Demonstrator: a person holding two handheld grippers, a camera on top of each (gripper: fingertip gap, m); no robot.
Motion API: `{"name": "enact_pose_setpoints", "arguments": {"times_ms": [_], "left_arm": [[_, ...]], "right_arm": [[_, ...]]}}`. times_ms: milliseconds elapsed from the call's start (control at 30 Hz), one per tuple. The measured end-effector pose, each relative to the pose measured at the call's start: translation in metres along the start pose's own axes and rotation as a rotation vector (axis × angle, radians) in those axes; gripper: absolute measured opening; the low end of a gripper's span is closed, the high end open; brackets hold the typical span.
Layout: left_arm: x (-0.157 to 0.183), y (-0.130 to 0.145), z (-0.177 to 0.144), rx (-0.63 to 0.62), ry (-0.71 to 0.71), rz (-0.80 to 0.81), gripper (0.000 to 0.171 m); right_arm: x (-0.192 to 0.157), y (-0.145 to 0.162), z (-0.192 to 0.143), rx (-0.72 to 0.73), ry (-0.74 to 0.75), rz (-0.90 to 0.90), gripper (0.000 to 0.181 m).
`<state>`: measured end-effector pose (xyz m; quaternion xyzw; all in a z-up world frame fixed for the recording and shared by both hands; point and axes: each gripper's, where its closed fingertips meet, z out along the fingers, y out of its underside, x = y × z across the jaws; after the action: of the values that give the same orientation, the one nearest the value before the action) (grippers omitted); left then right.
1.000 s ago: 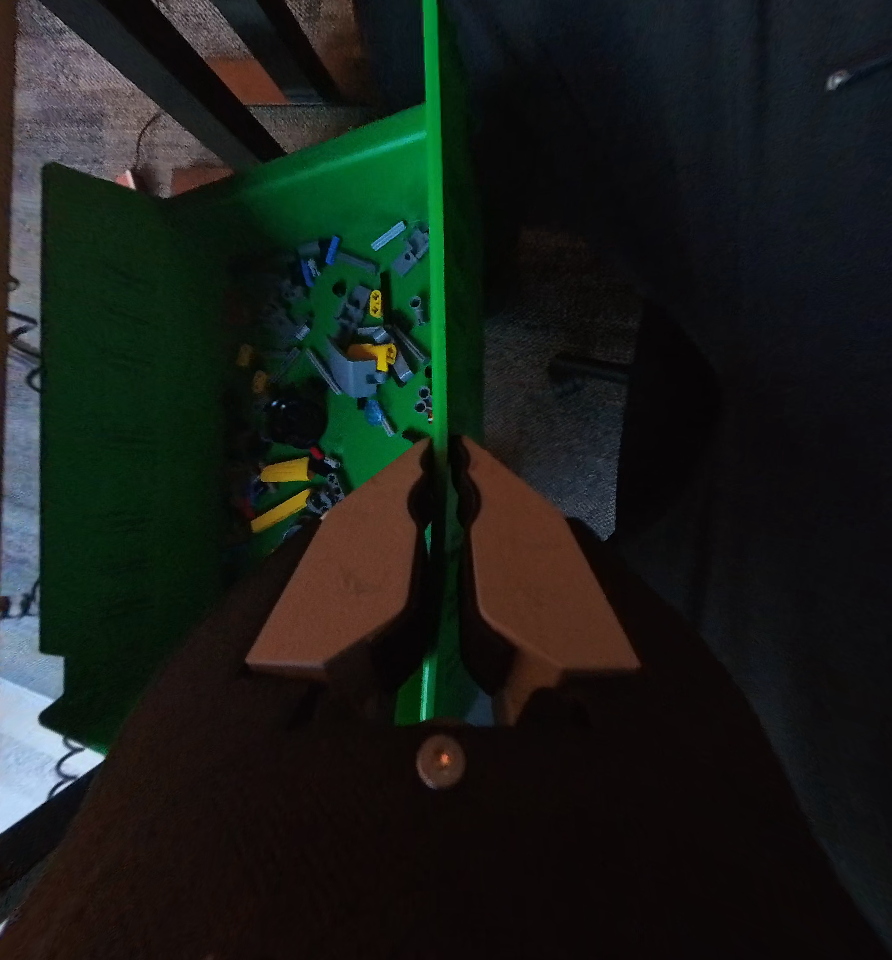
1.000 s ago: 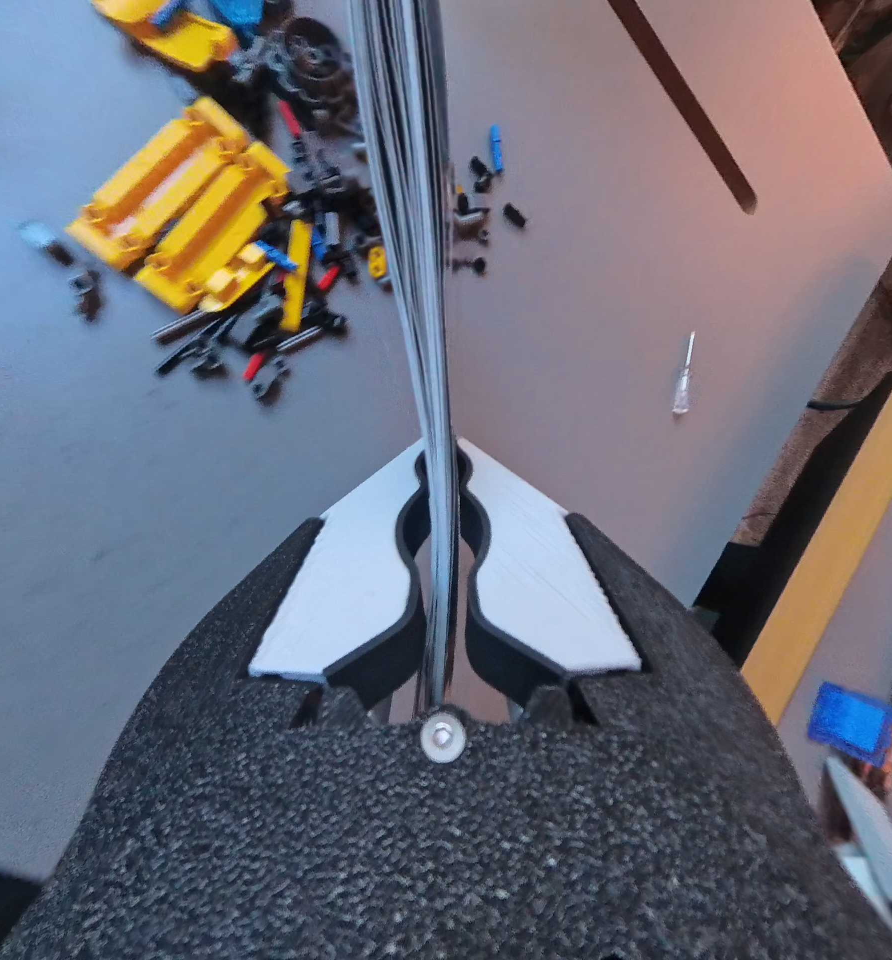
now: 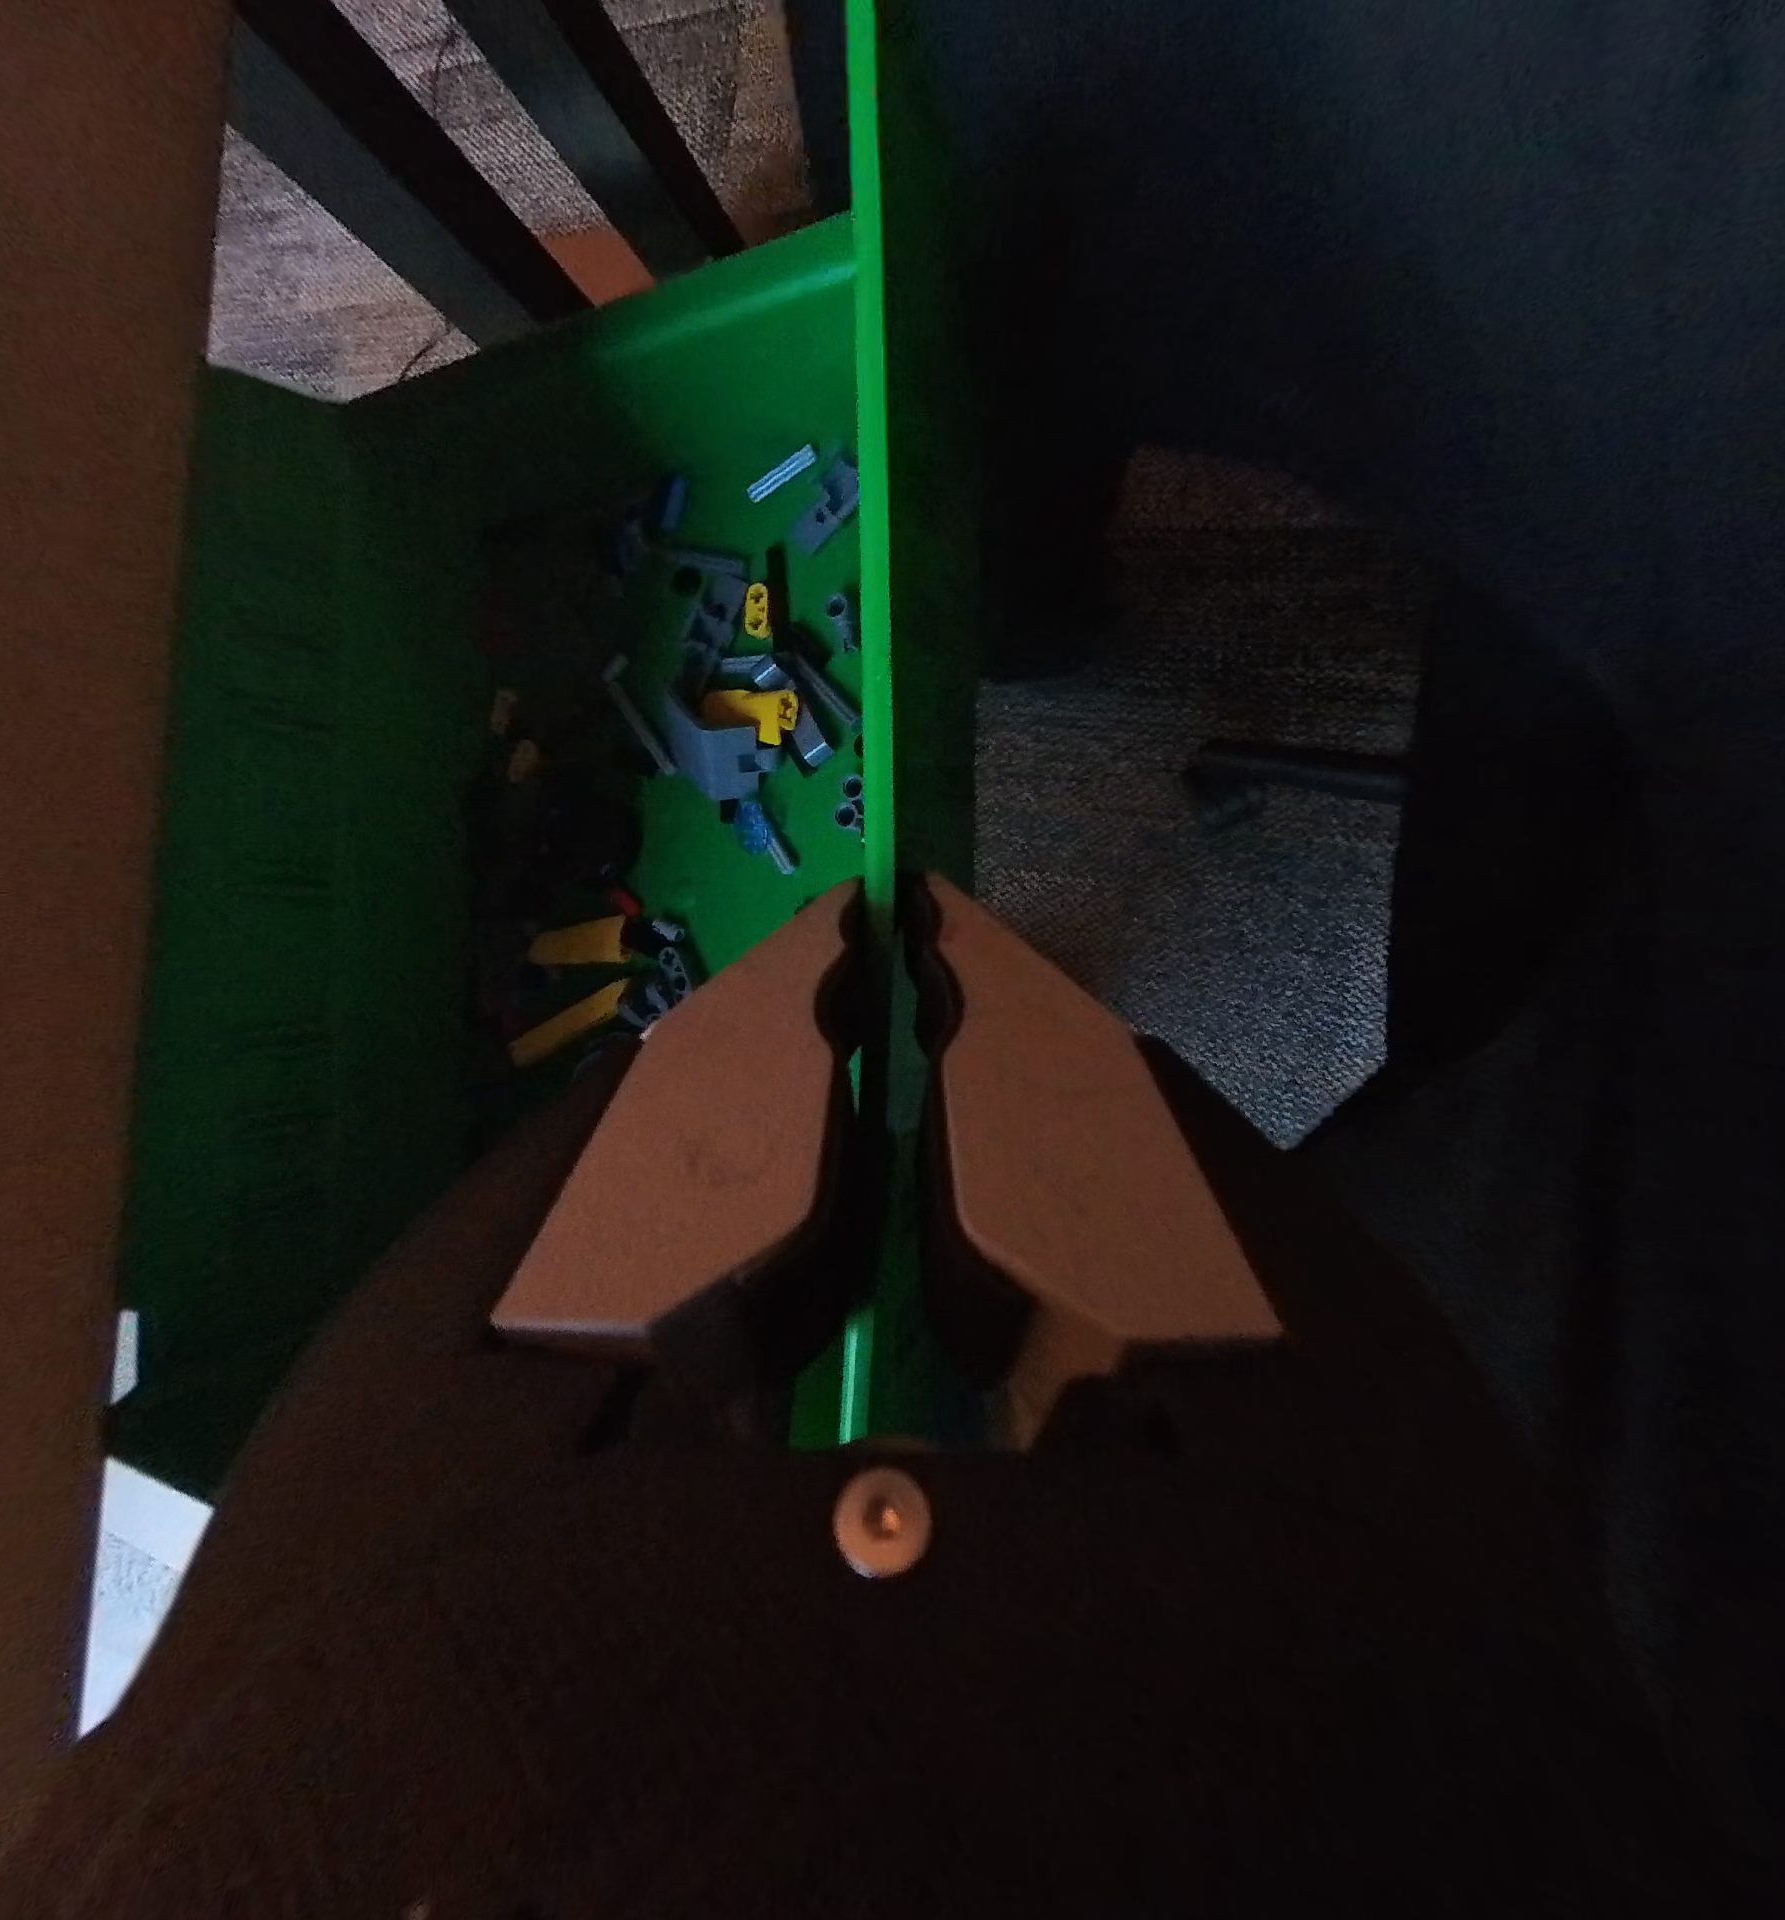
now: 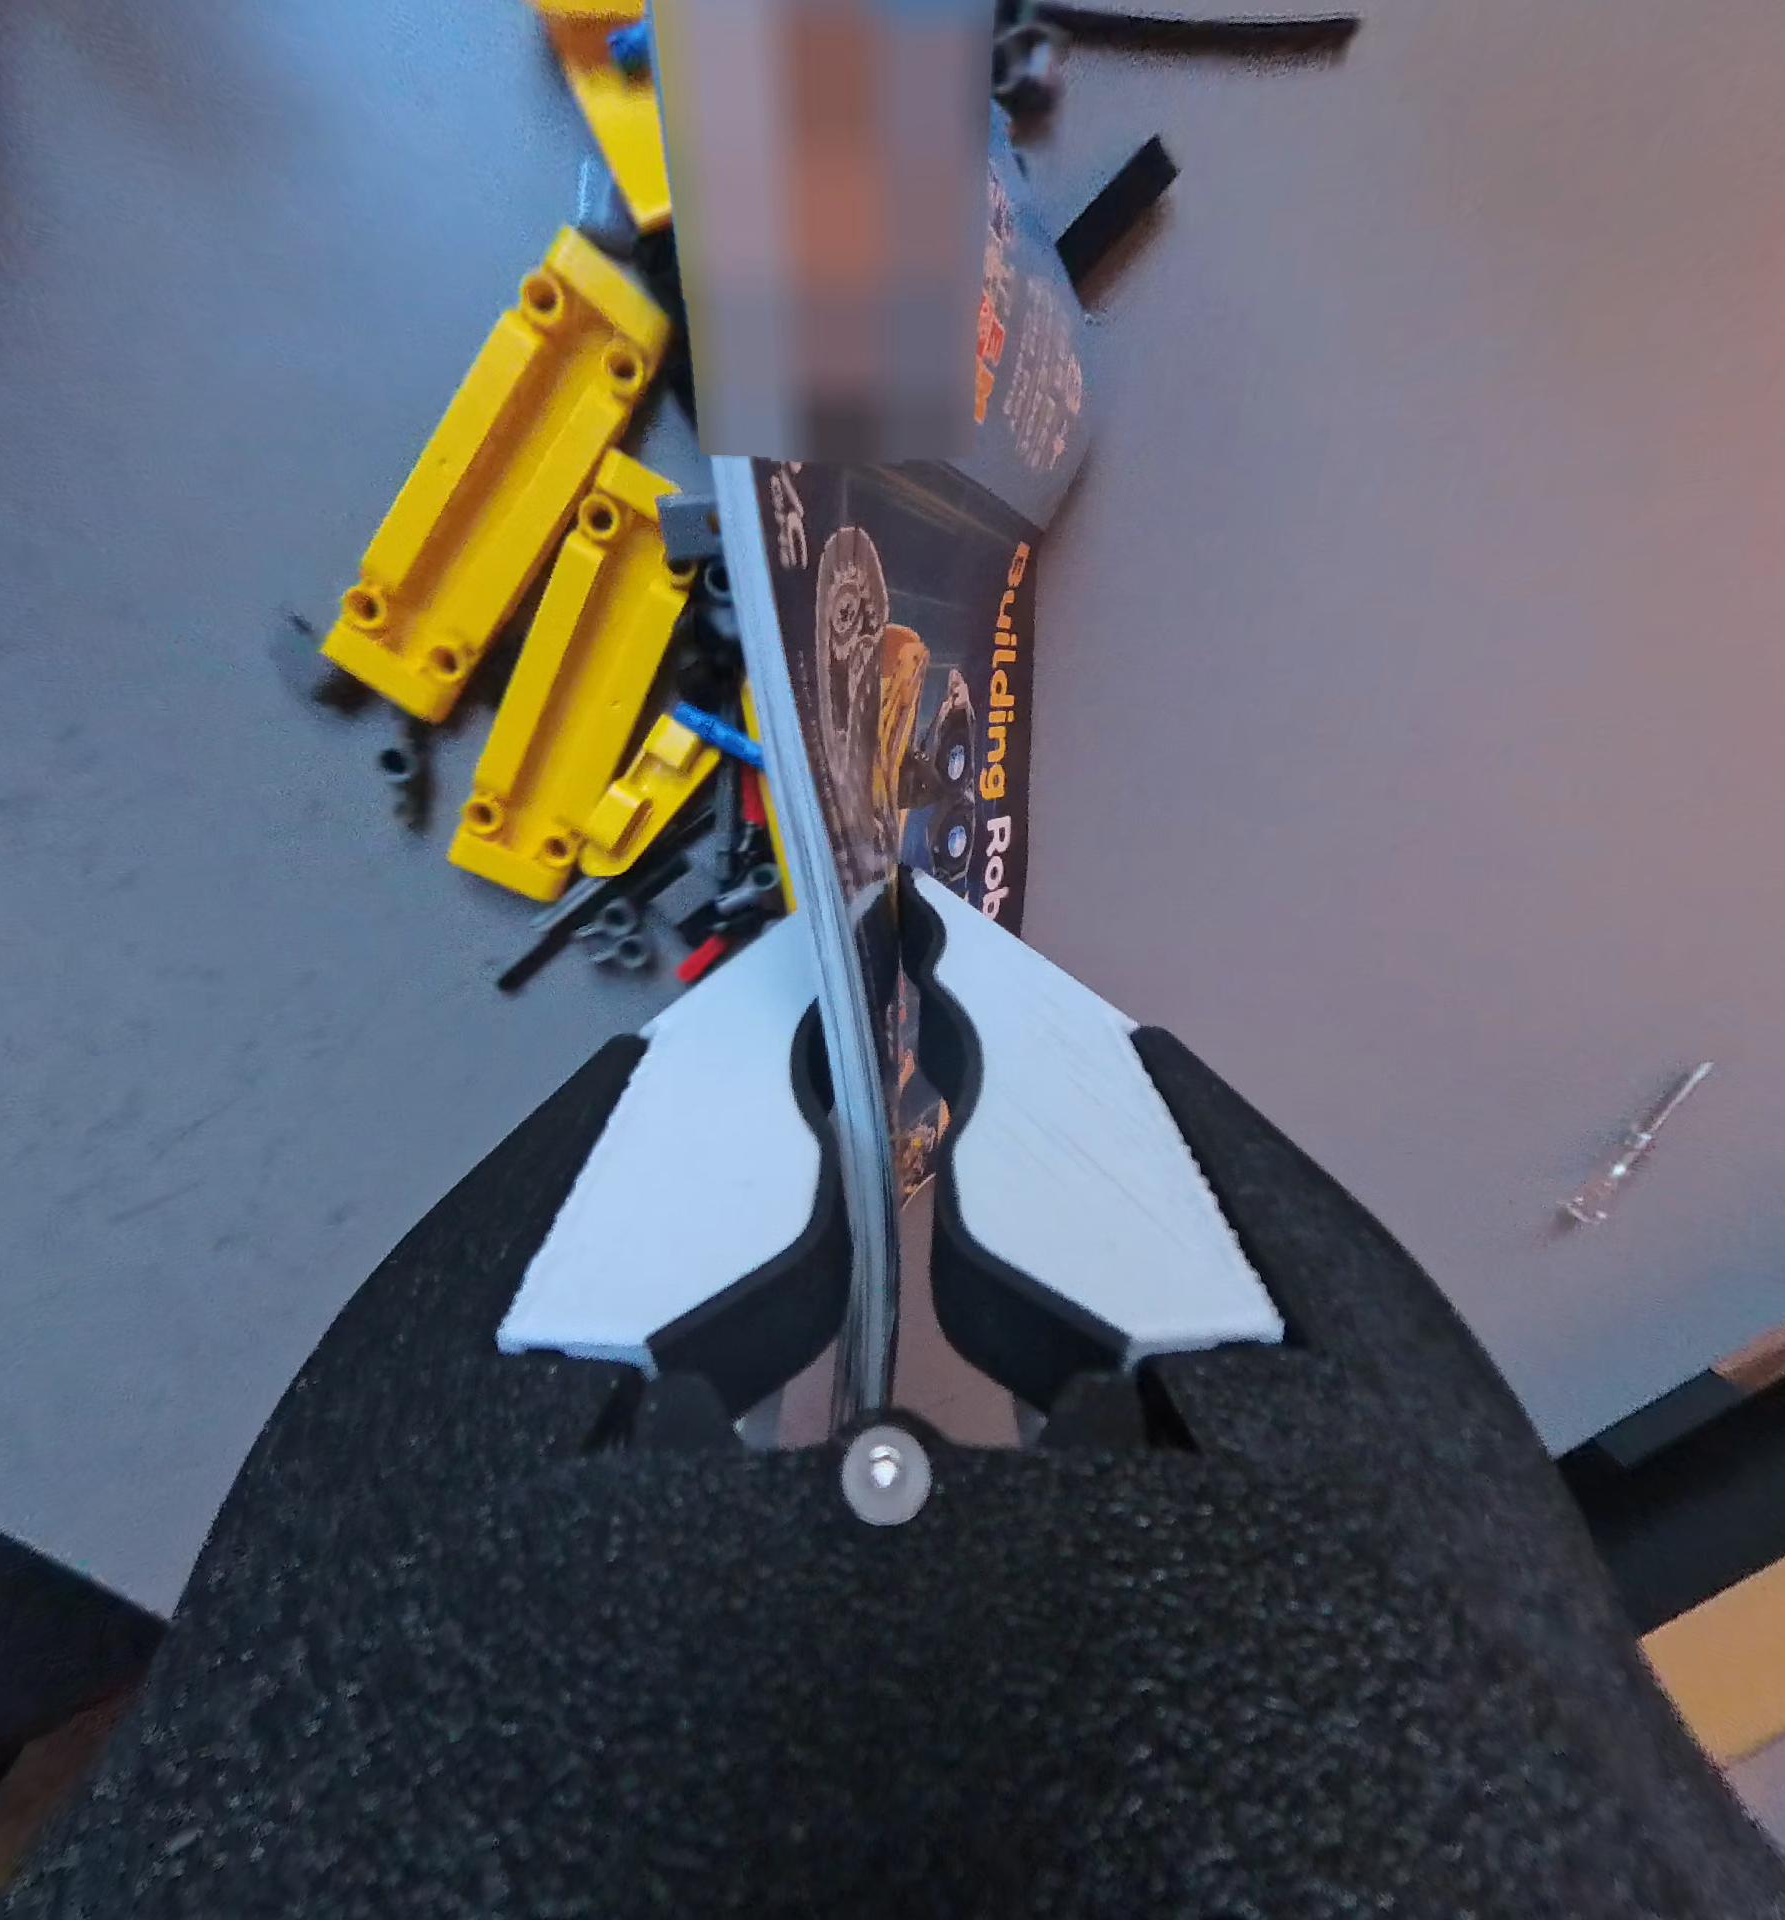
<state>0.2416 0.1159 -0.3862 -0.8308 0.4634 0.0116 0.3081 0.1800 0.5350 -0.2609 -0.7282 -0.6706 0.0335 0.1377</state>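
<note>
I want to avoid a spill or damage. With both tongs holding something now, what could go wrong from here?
1. The left tongs pinch only one thin wall of the green bin; if it tips, the loose bricks inside may spill.
2. The right tongs grip the booklet near one edge, and it already bends; it may slip or crease, or sweep the yellow panels.

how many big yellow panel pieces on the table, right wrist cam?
2 fully visible, side by side left of the booklet: the far-left panel and the nearer panel. Another yellow piece beyond is partly hidden, so it may be a third.
</note>
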Motion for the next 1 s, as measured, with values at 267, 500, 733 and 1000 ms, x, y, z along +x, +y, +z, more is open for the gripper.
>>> {"name": "enact_pose_setpoints", "arguments": {"times_ms": [267, 500, 733, 1000], "left_arm": [[-0.016, -0.003, 0.008, 0.007, -0.019, -0.069, 0.004], [-0.024, -0.012, 0.016, -0.005, -0.054, -0.052, 0.004], [-0.021, -0.024, 0.015, 0.014, -0.050, -0.053, 0.003], [-0.025, -0.035, 0.008, 0.033, -0.061, -0.063, 0.003]], "right_arm": [[-0.064, 0.018, -0.011, 0.000, -0.018, -0.032, 0.000], [-0.112, 0.033, -0.023, 0.012, -0.076, 0.084, 0.000], [-0.160, 0.047, -0.037, 0.043, -0.130, 0.115, 0.000], [-0.204, 0.057, -0.048, 0.073, -0.150, 0.117, 0.000]]}}
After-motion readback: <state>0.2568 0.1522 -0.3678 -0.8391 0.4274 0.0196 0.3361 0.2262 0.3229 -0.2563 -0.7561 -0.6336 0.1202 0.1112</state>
